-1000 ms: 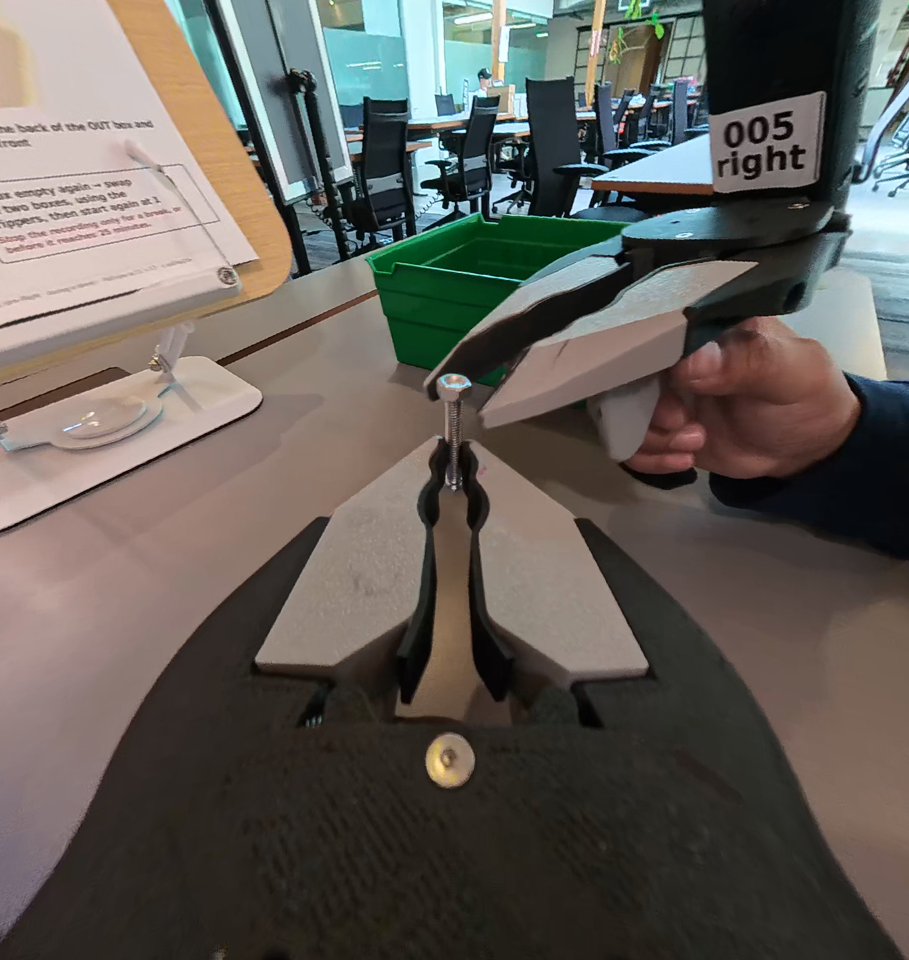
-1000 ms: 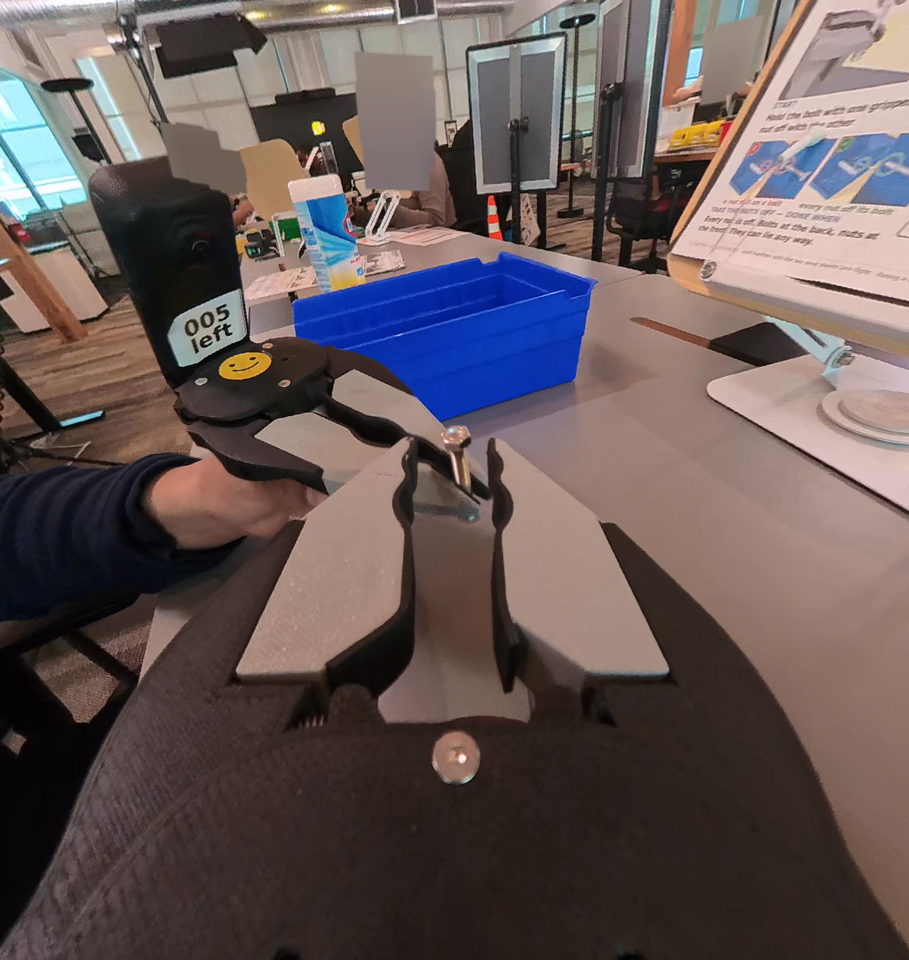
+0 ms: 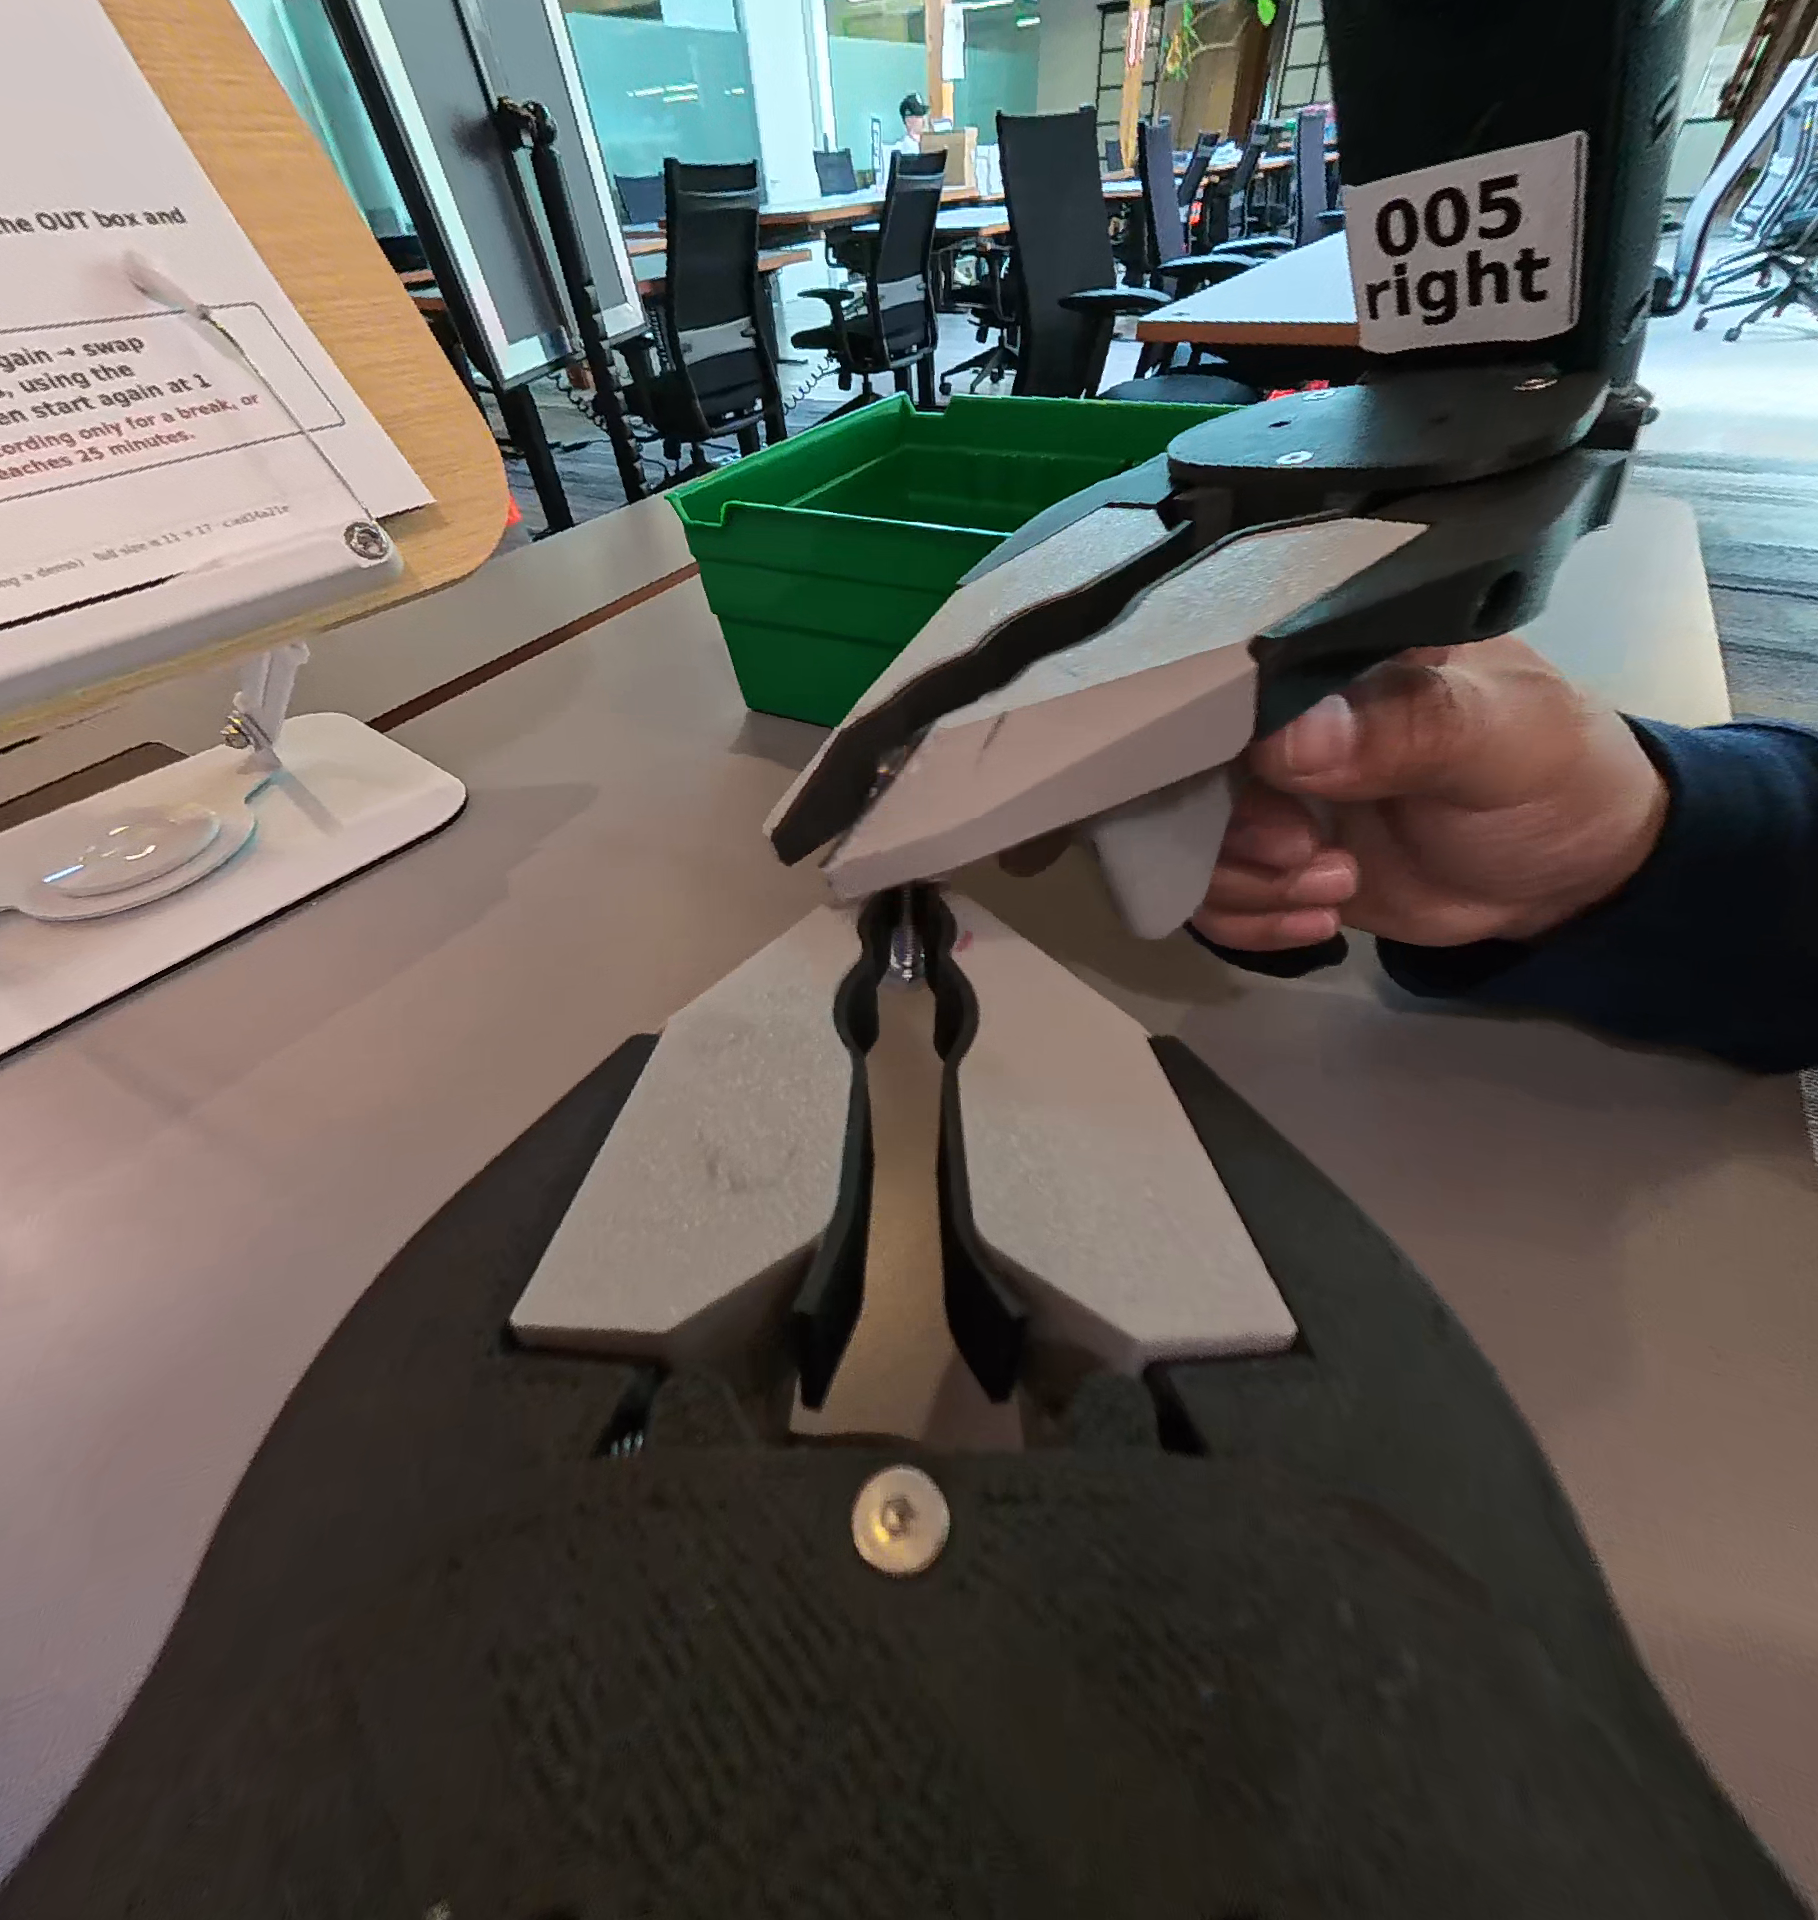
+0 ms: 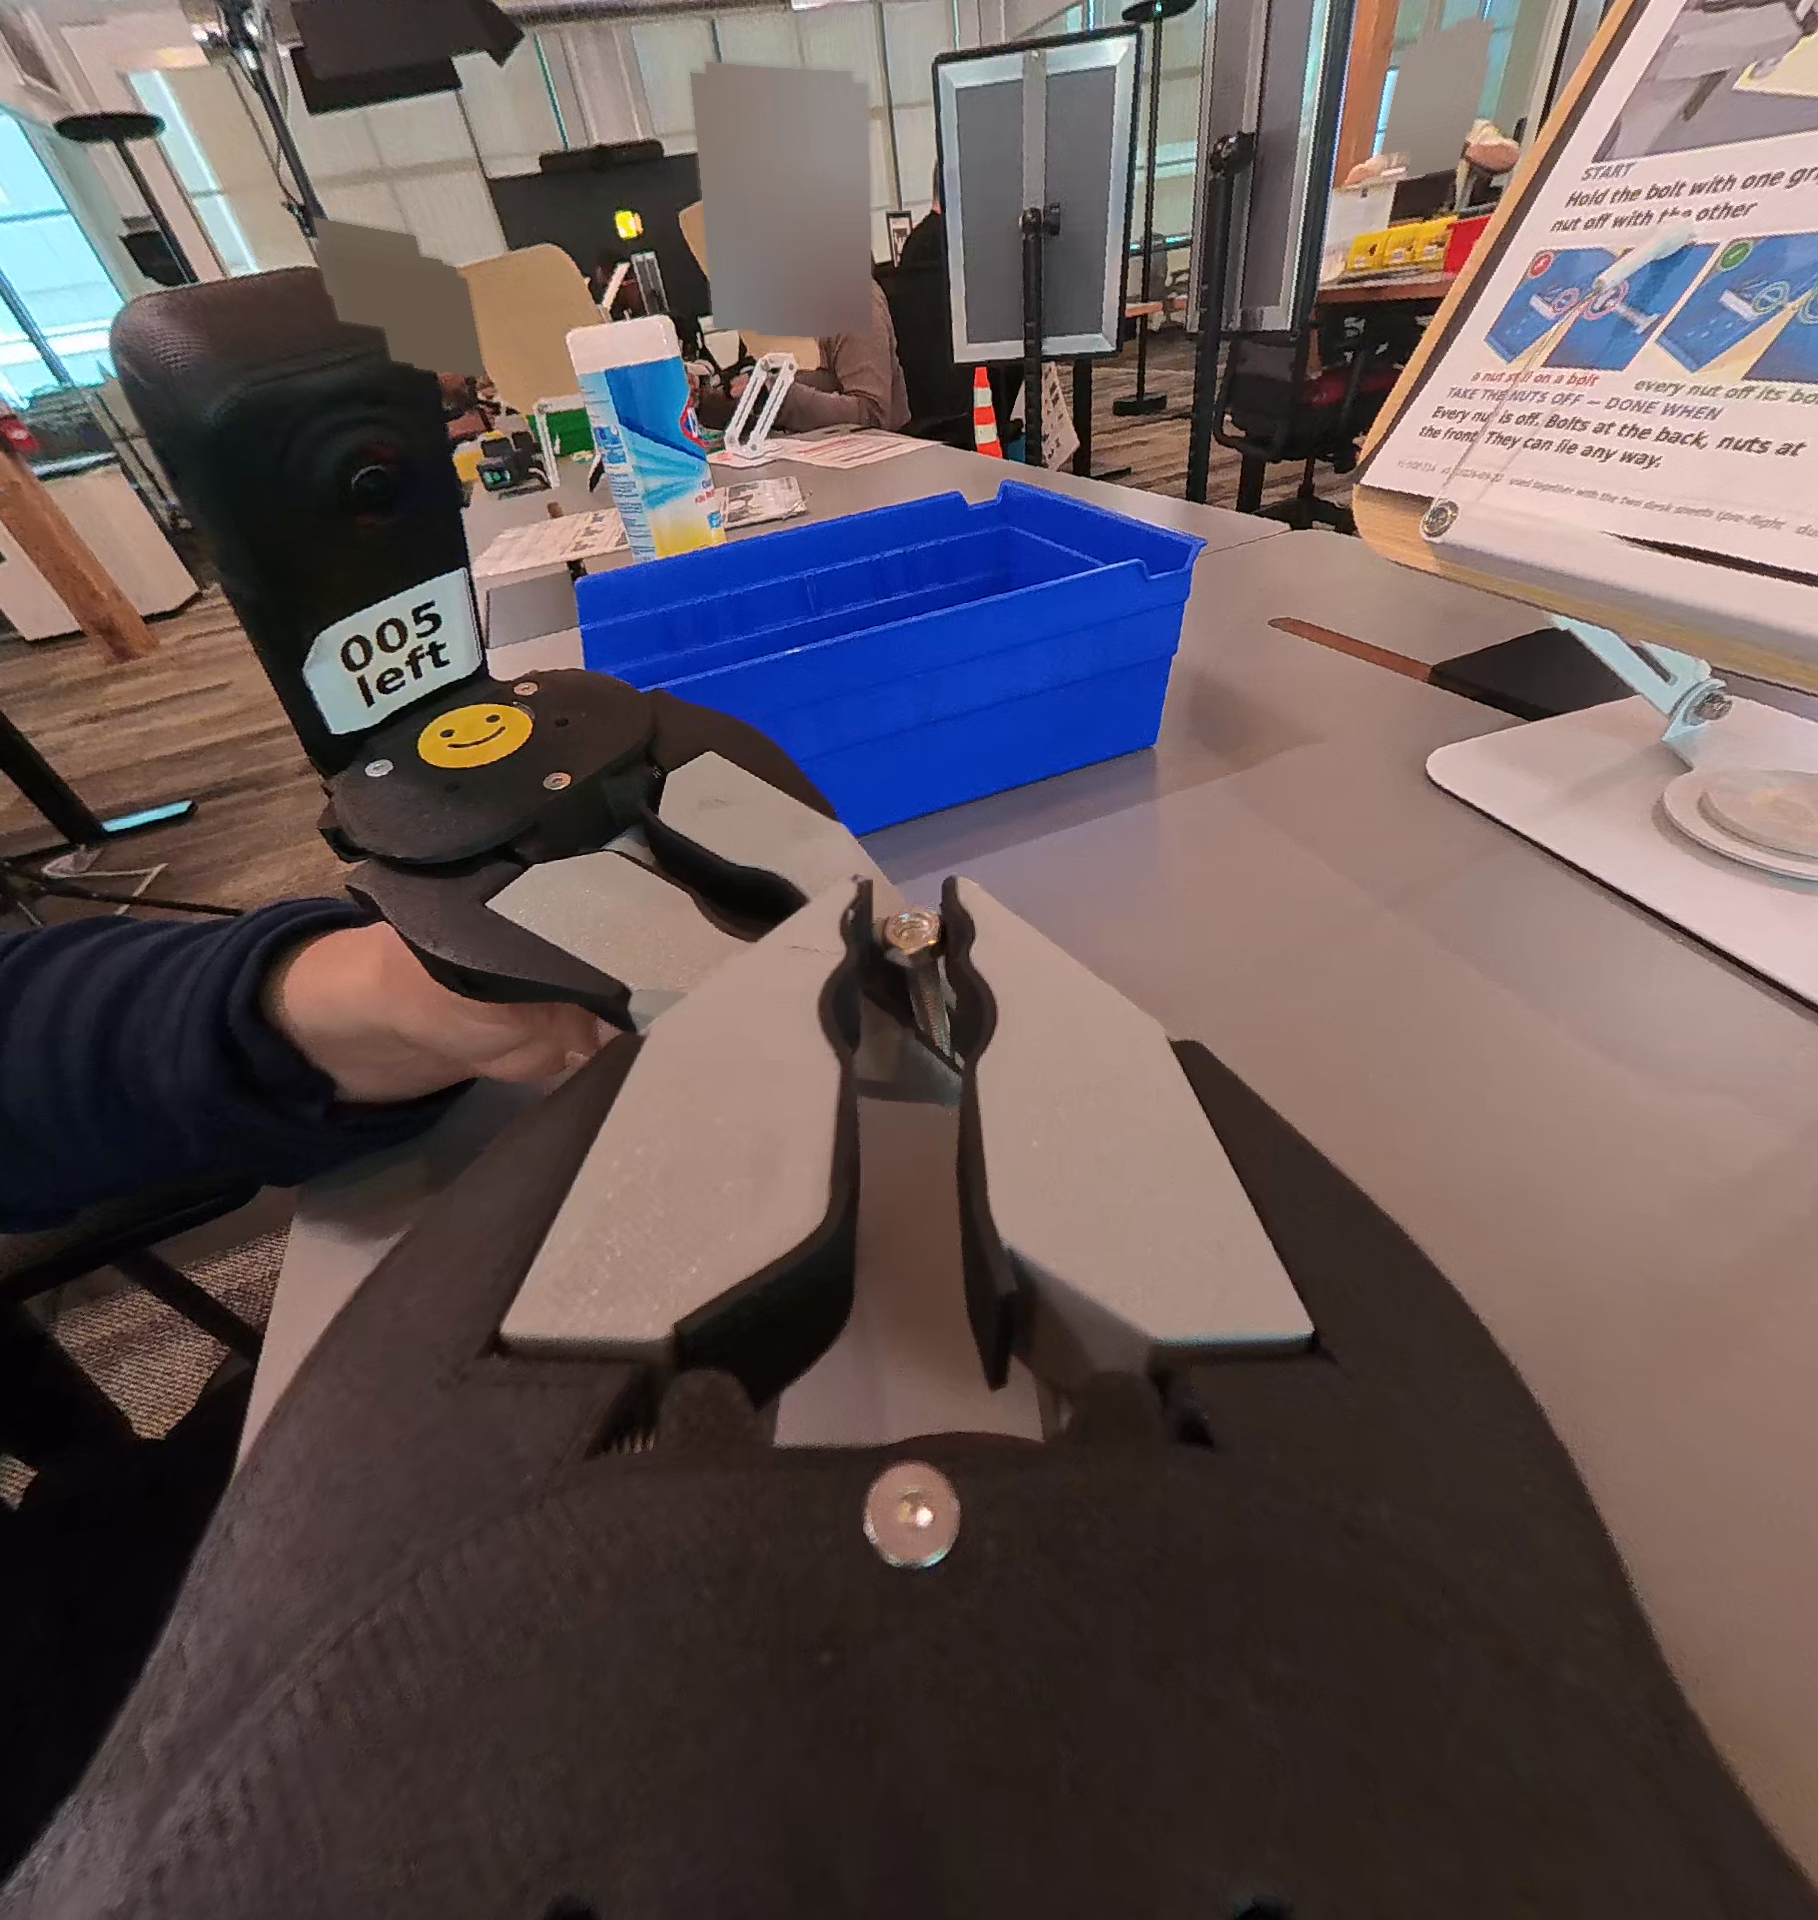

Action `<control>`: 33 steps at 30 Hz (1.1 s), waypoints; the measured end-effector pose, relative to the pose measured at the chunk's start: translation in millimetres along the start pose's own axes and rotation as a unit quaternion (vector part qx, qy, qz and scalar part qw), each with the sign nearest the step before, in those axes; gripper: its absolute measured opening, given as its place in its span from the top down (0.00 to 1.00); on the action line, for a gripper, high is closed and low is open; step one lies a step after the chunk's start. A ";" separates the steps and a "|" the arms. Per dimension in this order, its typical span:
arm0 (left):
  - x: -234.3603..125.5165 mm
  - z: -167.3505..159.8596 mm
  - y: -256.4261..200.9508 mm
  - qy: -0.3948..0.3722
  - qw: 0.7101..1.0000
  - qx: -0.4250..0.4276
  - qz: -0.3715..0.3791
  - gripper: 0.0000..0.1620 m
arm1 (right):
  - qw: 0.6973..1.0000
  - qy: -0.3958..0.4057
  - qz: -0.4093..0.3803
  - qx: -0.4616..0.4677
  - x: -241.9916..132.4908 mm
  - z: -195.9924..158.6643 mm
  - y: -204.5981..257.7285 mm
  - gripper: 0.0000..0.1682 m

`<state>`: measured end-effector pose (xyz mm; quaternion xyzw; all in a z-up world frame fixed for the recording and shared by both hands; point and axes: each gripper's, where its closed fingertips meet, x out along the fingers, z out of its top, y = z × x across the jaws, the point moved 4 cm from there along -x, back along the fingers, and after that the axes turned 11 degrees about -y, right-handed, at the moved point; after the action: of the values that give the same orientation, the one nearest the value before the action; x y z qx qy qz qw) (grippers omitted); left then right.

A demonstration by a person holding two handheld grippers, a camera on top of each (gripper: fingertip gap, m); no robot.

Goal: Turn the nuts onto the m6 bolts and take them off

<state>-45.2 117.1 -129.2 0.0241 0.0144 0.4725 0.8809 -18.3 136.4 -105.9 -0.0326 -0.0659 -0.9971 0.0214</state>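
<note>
bolt (image 3: 901,951) pinched upright by left gripper (image 3: 903,961); hex end (image 4: 911,928) bracketed by right gripper (image 4: 907,914), jaws nearly closed, grip unclear tbh.

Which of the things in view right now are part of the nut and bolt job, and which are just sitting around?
In use:
bolt, upright in the left gripper
nut at its top, right gripper closed on it
blue bin
green bin
instruction stand

Lying about:
wipes canister
office chairs
orange cone
</note>
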 end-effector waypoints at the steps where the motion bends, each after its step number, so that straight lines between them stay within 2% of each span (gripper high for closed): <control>1: 0.1 -0.1 -0.3 0.000 1.000 0.000 -0.001 0.98 | 1.000 0.000 -0.002 -0.001 -0.2 0.0 -0.8 0.96; 5: 0.2 -0.1 -1.0 -0.002 1.000 -0.008 -0.009 0.98 | 1.000 0.002 -0.004 0.002 -0.5 0.3 -1.3 0.96; 10: -0.7 0.0 -3.0 -0.006 0.997 -0.057 -0.042 0.98 | 1.000 0.003 -0.002 -0.016 -0.3 0.3 1.2 0.96; 15: -0.5 -0.8 -1.4 0.000 0.999 -0.025 -0.022 0.98 | 1.000 0.003 0.006 0.005 -1.1 -0.7 -0.3 0.95; 19: -2.7 0.7 4.4 -0.005 1.000 -0.030 -0.007 0.98 | 1.000 0.001 0.001 0.001 -2.9 1.7 -1.6 0.87; 24: -5.3 1.3 11.6 -0.005 0.999 -0.032 0.013 0.98 | 1.000 -0.003 -0.011 -0.021 -5.2 4.3 -2.4 0.89; 33: -0.6 -0.6 -1.9 0.005 1.000 -0.011 -0.010 0.98 | 1.000 0.003 -0.005 -0.019 2.0 -1.3 2.6 0.92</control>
<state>-43.9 115.6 -129.9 0.0122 0.0144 0.4643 0.8855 -20.3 133.5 -106.6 -0.0298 -0.0467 -0.9983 0.0161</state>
